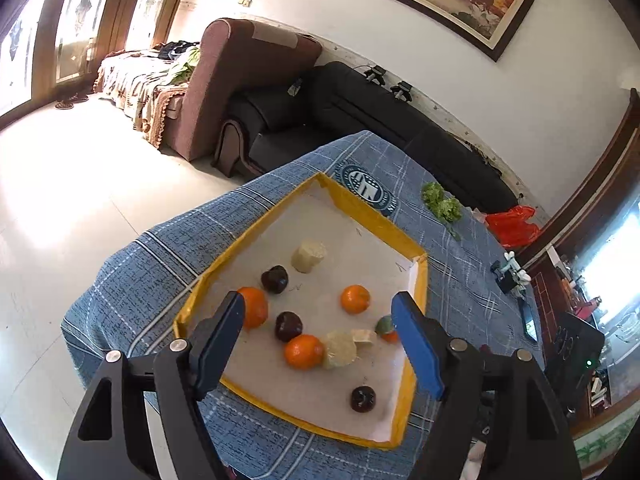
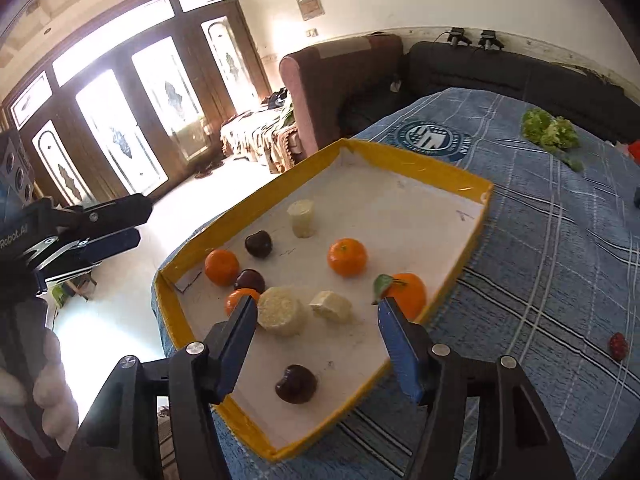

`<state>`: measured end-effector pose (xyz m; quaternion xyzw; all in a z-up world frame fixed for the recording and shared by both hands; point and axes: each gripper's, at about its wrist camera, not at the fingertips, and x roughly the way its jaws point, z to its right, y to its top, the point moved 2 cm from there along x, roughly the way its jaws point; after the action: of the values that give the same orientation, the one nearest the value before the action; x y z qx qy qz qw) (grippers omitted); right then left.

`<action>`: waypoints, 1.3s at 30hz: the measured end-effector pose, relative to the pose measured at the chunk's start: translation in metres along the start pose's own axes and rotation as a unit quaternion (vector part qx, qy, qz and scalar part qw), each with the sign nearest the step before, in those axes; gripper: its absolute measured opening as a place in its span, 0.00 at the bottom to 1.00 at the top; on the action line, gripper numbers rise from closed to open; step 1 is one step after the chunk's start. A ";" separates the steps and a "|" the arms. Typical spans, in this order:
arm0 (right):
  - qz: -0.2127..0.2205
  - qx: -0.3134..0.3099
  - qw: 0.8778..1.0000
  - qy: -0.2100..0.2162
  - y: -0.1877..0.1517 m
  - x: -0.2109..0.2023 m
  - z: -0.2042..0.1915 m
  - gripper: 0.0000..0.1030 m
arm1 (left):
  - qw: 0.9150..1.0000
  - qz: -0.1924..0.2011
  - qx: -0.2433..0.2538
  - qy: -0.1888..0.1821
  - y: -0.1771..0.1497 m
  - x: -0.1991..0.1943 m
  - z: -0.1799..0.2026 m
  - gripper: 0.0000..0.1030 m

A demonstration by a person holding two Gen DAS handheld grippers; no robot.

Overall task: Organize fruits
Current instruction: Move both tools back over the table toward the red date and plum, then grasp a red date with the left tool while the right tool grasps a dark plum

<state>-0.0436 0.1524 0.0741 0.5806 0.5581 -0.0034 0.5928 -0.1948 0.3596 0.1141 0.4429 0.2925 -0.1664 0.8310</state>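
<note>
A yellow-rimmed tray [image 1: 362, 204] [image 2: 416, 160] with a white floor sits on the blue cloth. In it lie several oranges [image 1: 355, 299] [image 2: 347, 257], three dark plums [image 1: 363, 398] [image 2: 296, 383] and three pale cylinder pieces [image 1: 308, 255] [image 2: 280, 310]. One orange with a green leaf [image 2: 406, 294] lies by the right rim. My left gripper [image 1: 318, 308] is open and empty above the tray's near end. My right gripper [image 2: 316, 312] is open and empty over the tray's near part. The left gripper also shows in the right wrist view [image 2: 116, 220], off the table's left.
A green lettuce piece [image 1: 442, 201] [image 2: 550, 128] lies on the blue cloth [image 2: 560, 260] beyond the tray. A small red strawberry [image 2: 618, 346] lies at the right. A red bag [image 1: 512, 224], a phone [image 1: 529, 318] and a clip [image 1: 510, 274] sit near the far edge. Sofas stand behind.
</note>
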 end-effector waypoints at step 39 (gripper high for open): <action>0.049 0.277 0.931 -0.233 -0.125 -0.142 0.316 0.30 | 0.943 -0.170 0.275 -0.077 -0.128 0.185 0.285 0.67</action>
<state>0.0290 -0.1983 -0.0110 0.7310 0.3523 -0.2643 0.5212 -0.0243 0.0483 0.0395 0.5839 0.2412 -0.4130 0.6560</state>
